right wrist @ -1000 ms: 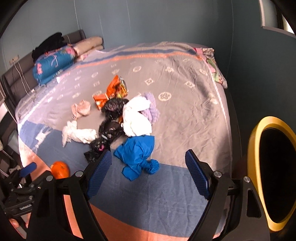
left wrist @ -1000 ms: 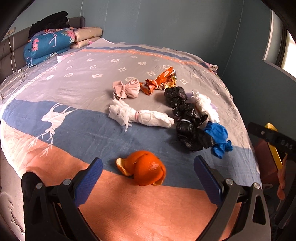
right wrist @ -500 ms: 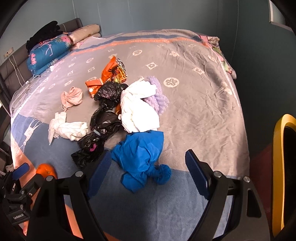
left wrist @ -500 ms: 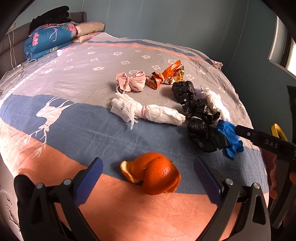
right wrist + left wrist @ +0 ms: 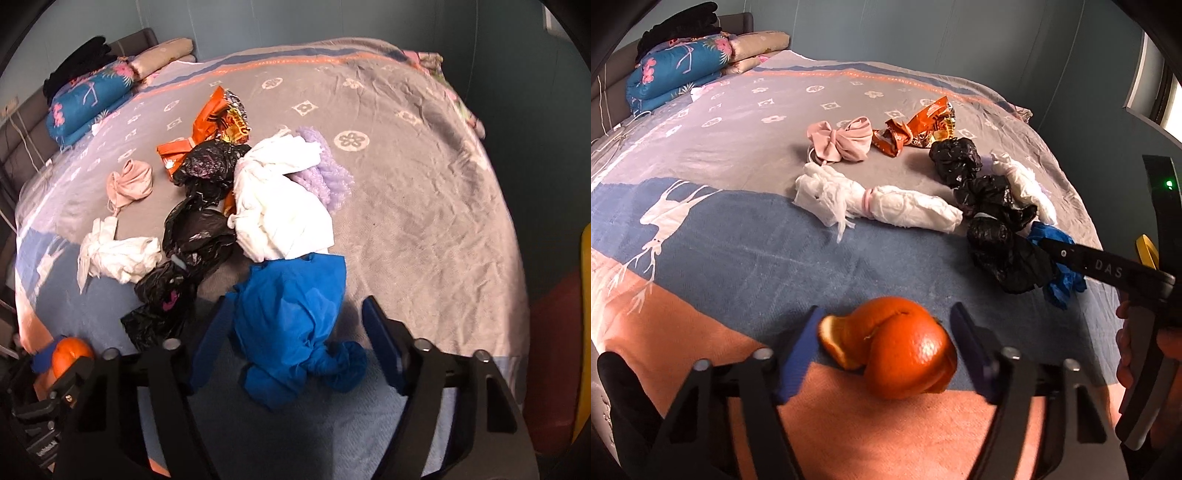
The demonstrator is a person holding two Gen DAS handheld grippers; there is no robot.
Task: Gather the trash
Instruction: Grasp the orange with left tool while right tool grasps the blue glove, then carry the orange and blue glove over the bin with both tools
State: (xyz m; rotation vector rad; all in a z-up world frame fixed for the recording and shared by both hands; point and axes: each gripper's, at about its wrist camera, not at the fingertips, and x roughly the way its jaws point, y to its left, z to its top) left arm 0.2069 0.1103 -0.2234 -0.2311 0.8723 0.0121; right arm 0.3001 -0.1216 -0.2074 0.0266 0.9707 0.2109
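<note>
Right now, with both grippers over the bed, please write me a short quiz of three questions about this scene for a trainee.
1. True or false: the orange peel lies between the fingers of the left gripper.
2. Which piece lies between the fingers of the right gripper? A) the snack wrapper B) the blue bag C) the pink cloth
3. Fill in: the trash lies on the ______.

Key
1. True. The jaws are closing around the peel, and the right-hand pad has not yet met it.
2. B. These jaws are closing too, with the blue bag between them.
3. Bed.
</note>
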